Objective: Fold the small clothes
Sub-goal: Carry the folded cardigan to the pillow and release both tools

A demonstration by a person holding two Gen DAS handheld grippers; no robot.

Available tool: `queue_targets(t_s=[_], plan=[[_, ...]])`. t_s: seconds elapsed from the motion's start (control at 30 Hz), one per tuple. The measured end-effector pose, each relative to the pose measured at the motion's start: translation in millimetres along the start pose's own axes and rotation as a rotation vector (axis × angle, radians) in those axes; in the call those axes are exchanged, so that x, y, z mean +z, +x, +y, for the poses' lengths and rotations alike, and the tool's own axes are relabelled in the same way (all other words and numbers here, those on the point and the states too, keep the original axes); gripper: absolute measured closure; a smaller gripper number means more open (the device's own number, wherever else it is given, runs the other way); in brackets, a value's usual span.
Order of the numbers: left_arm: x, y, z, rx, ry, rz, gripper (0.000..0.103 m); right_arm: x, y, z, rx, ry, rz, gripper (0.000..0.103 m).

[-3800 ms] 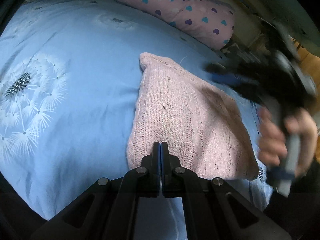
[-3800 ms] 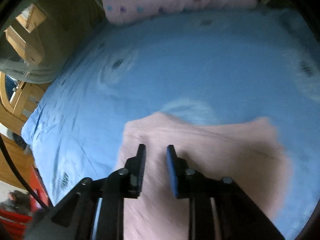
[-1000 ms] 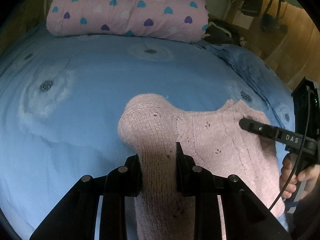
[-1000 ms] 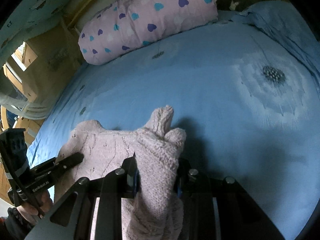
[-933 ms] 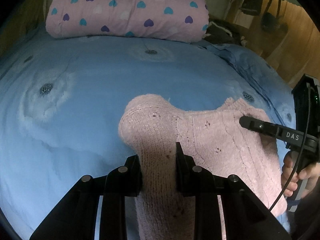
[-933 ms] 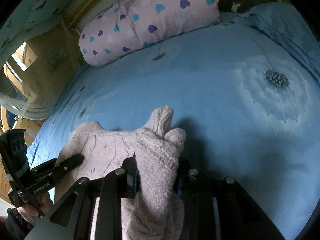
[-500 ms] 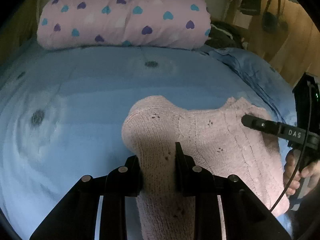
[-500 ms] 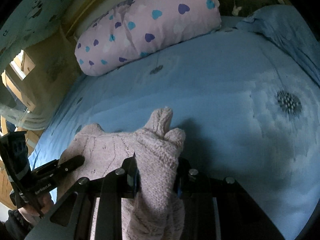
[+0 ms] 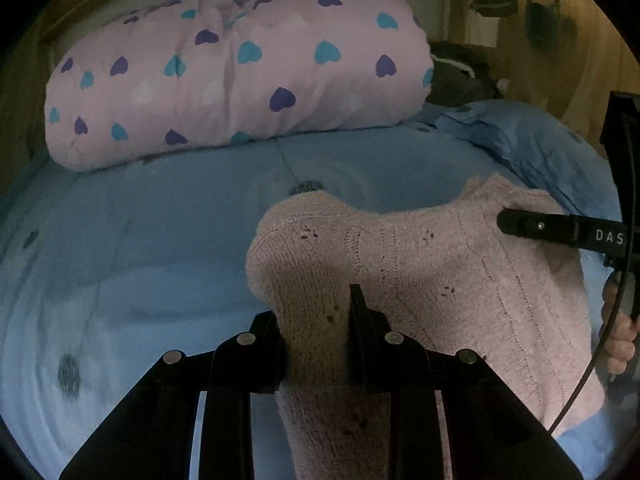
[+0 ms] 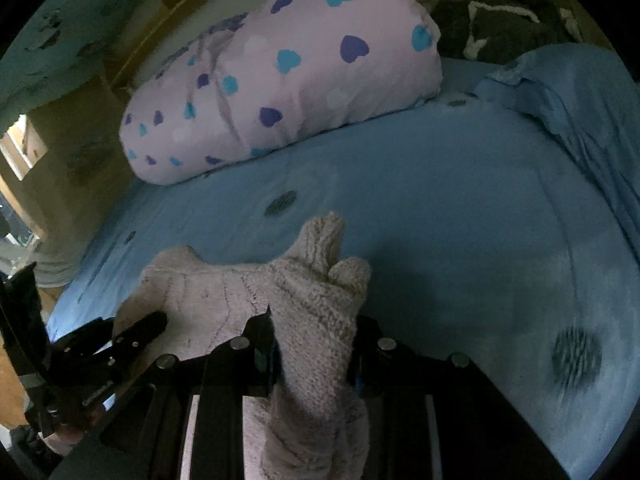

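At the bottom centre of the left wrist view, the left gripper [image 9: 316, 320] pinches a bunched corner of the pink knitted sweater [image 9: 460, 280], the wool filling the gap between its black fingers. At the bottom centre of the right wrist view the right gripper [image 10: 314, 344] likewise clamps a thick wad of the same sweater [image 10: 208, 292], a ribbed cuff or edge poking up just past its fingertips. With one corner in each gripper, the knit hangs stretched between them above the blue dandelion-print duvet [image 9: 160, 220]; I judge this two-point hold serves to carry the edge across for a fold.

Further out, each view catches the other gripper from the side: at the right edge of the left view, with part of a hand [image 9: 622, 344] on its handle, and at the lower left of the right view. Beyond the sweater the duvet runs up to a pink heart-print pillow [image 9: 240, 76] in the upper half of both frames.

The sweater's lower part is cut off by the frame bottom and hidden behind the gripper bodies, so how much is already folded cannot be told. A dark bundle [image 10: 500, 24] beside the pillow at upper right is too dim to name.
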State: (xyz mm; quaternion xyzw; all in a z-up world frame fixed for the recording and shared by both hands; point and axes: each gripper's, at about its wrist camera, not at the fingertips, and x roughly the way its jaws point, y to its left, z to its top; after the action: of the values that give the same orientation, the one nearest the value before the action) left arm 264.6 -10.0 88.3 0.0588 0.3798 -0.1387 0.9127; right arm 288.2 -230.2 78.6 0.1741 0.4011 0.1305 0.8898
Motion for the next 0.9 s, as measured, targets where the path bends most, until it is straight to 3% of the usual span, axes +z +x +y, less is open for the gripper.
queue_targets(t_s=[0.17,0.23,0.27,0.3,0.37,0.43,0.5,0.77,0.9], plan=[[19.4,38.1,7.9,0.023,0.009,0.048,0.098,30.0,33.2,-4.3,-0.044,-0.055,0.005,0.076],[23.2,66.9,17.7,-0.012,-0.029,0.161,0.097,40.1,60.6,-16.3,-0.072,-0.04,0.076,0.076],[23.5,71.2,19.0,-0.017,-0.036,0.181,0.093,42.3,73.4,-20.5,-0.097,-0.031,0.131,0.073],[24.9,71.9,20.7,-0.015,-0.038,0.187,0.09,42.7,80.4,-22.5,-0.121,-0.026,0.167,0.07],[28.3,58.7,21.4,0.024,-0.028,0.168,0.082,47.6,76.7,-20.3,-0.191,-0.03,0.168,0.047],[29.4,32.8,20.0,0.126,-0.013,0.144,0.082,54.2,49.7,-12.1,-0.286,-0.055,0.098,0.046],[28.4,2.1,17.5,0.173,0.017,0.141,0.082,57.6,19.4,-5.6,-0.253,-0.066,0.067,0.046],[7.2,-129.3,9.5,0.212,-0.003,0.119,0.082,30.5,-117.2,40.9,-0.236,-0.126,-0.004,0.046],[-23.6,-189.7,-6.8,0.207,-0.026,0.102,0.076,-12.7,-174.4,65.2,-0.223,-0.143,-0.014,0.046]])
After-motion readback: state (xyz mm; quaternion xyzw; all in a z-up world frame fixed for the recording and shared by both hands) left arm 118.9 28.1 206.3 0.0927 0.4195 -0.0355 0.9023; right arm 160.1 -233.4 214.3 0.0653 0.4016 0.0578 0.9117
